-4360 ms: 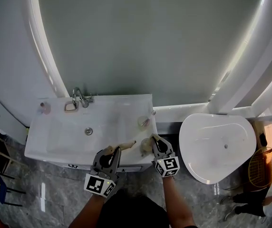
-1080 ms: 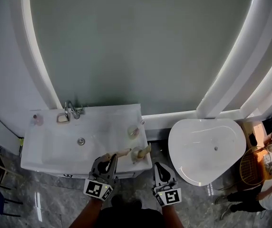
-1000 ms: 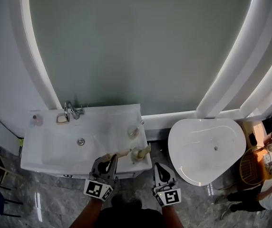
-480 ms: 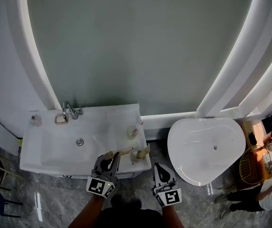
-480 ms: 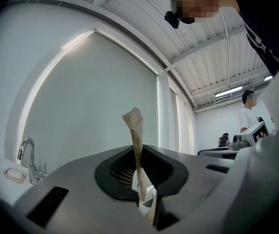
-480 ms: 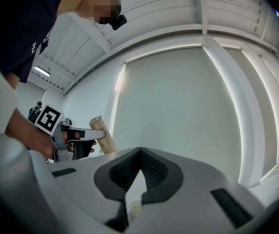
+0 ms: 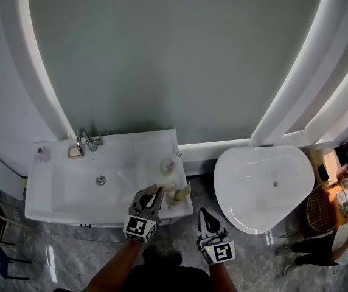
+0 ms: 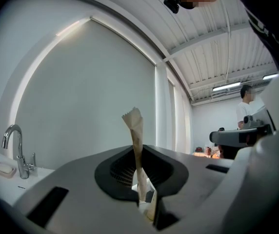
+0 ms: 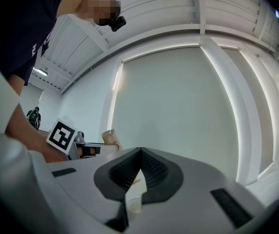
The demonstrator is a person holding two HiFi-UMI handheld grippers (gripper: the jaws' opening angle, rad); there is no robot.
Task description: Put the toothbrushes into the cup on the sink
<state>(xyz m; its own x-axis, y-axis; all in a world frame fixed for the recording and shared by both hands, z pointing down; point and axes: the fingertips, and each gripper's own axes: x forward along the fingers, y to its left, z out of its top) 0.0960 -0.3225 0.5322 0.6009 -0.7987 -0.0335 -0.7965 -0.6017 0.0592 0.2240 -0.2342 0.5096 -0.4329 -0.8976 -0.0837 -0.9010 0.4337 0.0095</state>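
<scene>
A paper-wrapped toothbrush (image 8: 135, 140) stands up between the jaws of my left gripper (image 8: 140, 179), which is shut on it. In the head view that gripper (image 7: 154, 193) hovers over the front right part of the white sink (image 7: 64, 193), just short of the pale cup (image 7: 168, 166) near the sink's right edge. A second wrapped toothbrush (image 7: 180, 192) lies on the sink's front right corner. My right gripper (image 7: 204, 214) hangs in front of the sink, shut and empty. Its own view shows the jaws of the right gripper (image 9: 138, 174) together, and the left gripper's toothbrush (image 9: 111, 138) off to the left.
A chrome faucet (image 7: 84, 140) and soap dish (image 7: 73, 151) sit at the sink's back left, the drain (image 7: 100, 179) mid-basin. A white rounded tub (image 7: 265, 187) stands right of the sink. Racket and clutter (image 7: 329, 208) lie at far right. People stand in the background (image 8: 249, 106).
My left gripper has carried the toothbrush to the right and forward, closer to the cup and the lying toothbrush. The right gripper has stayed in place.
</scene>
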